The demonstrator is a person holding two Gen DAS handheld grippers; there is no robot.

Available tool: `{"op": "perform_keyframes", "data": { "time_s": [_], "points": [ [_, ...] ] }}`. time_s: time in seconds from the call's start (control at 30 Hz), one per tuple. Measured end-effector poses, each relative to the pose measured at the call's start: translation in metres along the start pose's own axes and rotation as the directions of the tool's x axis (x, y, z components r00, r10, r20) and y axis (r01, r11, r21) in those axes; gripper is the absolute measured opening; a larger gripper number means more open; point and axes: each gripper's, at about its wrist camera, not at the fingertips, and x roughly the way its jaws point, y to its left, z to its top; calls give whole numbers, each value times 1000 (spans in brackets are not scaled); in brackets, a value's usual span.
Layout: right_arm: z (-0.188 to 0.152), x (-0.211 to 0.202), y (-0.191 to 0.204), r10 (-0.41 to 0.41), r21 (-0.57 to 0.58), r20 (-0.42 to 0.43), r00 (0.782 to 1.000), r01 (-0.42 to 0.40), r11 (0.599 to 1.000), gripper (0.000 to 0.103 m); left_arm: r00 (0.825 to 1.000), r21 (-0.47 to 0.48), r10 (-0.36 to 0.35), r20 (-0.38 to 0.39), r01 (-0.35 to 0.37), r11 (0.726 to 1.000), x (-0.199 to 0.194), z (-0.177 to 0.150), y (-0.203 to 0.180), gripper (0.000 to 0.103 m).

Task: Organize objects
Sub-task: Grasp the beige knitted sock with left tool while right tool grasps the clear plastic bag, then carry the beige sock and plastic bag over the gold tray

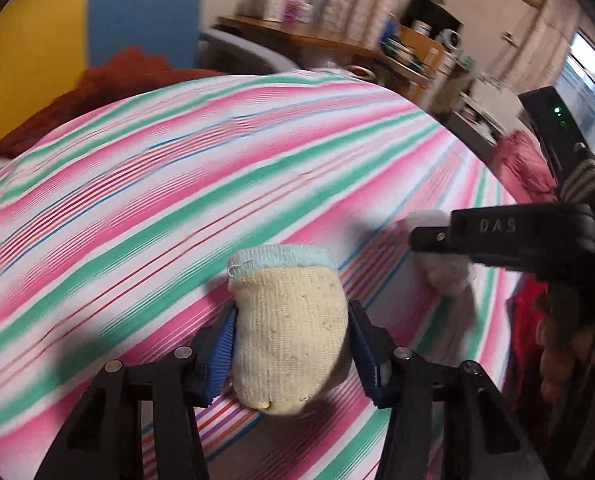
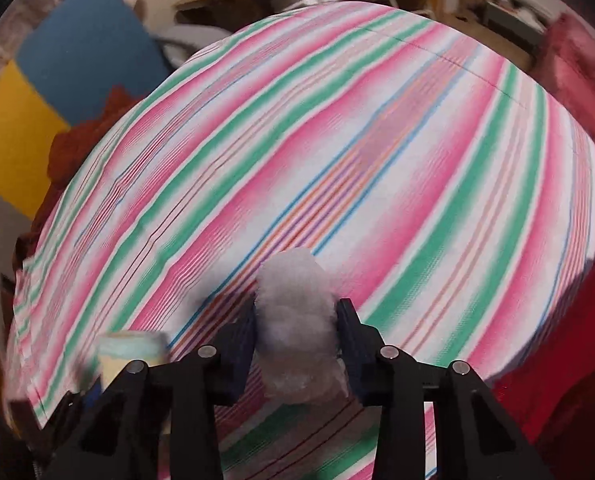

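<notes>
- Left gripper (image 1: 291, 354) clamps the yellow sock (image 1: 287, 332); its right pad barely touches, so it could slip.
- Right gripper (image 2: 297, 338) pinches a fluffy white sock (image 2: 297, 328) over the striped sheet (image 2: 337, 160); loose fluff could pull free.

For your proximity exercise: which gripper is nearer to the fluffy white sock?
Right. The right gripper clamps the fluffy white sock; the left gripper sits beside it, holding a yellow sock.
</notes>
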Motion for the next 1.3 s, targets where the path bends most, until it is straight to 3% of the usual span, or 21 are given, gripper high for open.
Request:
{"op": "perform_keyframes", "data": {
  "time_s": [0.1,0.23,0.3,0.33,0.37,0.43,0.57,0.77,1.13,1.3],
  "points": [
    [-7,0,16,30,-78,-20,999,-31,996,39,999,-50,51,16,-50,997,-21,-20,20,54],
    [-20,-1,46,154,-204,-84,984,-168,964,39,991,-105,126,38,-121,987,-52,-54,41,53],
    [-32,-2,69,216,-298,-140,966,-249,921,39,987,-149,156,47,-148,978,-67,-71,51,53],
    [-45,-9,97,221,-343,-153,963,-262,902,39,985,-168,167,50,-156,973,-73,-78,55,53],
    [-45,-10,100,226,-388,-165,960,-274,880,39,983,-186,177,53,-164,969,-78,-85,58,54],
    [-85,-23,111,264,-445,-194,945,-325,834,39,981,-220,182,62,-165,962,-86,-98,62,54],
    [-51,1,97,303,-526,-233,924,-382,760,39,984,-237,166,62,-147,960,-81,-100,64,54],
    [-52,55,123,216,-612,-265,940,-337,715,39,981,-194,179,77,-161,968,-71,-100,58,57],
    [-62,54,127,140,-708,-202,969,-243,663,39,971,-146,221,92,-206,967,-77,-101,49,52],
    [-60,57,128,140,-712,-200,970,-242,659,39,956,-115,225,186,-206,972,-111,-96,30,52]
  ]
}}
